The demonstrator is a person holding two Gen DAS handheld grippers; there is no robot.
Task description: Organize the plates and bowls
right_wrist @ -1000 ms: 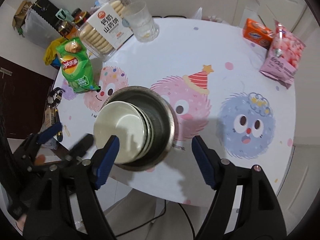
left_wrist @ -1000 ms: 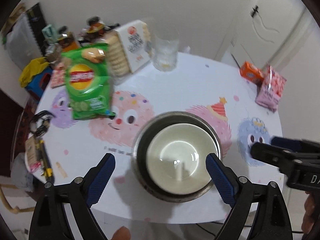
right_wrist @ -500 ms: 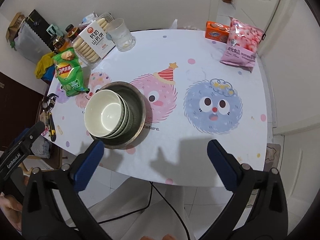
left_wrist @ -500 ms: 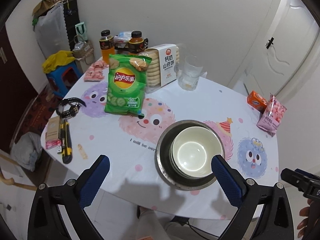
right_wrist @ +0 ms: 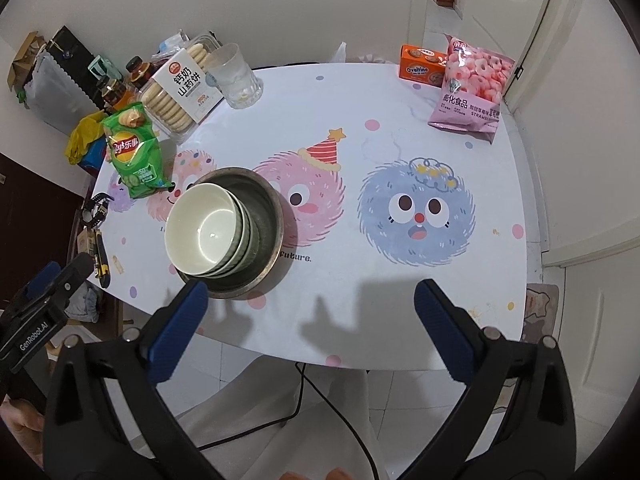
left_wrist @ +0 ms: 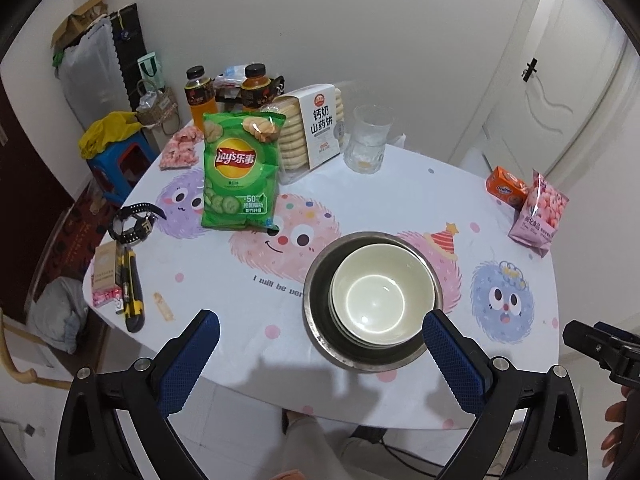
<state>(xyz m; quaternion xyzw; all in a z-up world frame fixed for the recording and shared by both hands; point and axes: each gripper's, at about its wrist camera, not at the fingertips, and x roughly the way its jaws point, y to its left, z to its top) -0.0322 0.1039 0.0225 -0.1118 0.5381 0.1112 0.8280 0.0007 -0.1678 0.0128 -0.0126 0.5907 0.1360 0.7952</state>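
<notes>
Left wrist view: both tongs (left_wrist: 320,342) (right_wrist: 312,306) just spread wide, empty, above stacked bowls (left_wrist: 382,294) in metal basin (left_wrist: 316,280).

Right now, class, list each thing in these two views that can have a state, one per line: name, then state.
Left gripper: open, fingers holding nothing.
Right gripper: open, holding nothing.
White bowls: stacked, empty, nested in the metal bowl.
Metal bowl: upright on the table.
Glass: upright; contents unclear.
Lay's chip bag: sealed, propped up.
Biscuit box: closed.
Juice bottles: capped, upright.
</notes>
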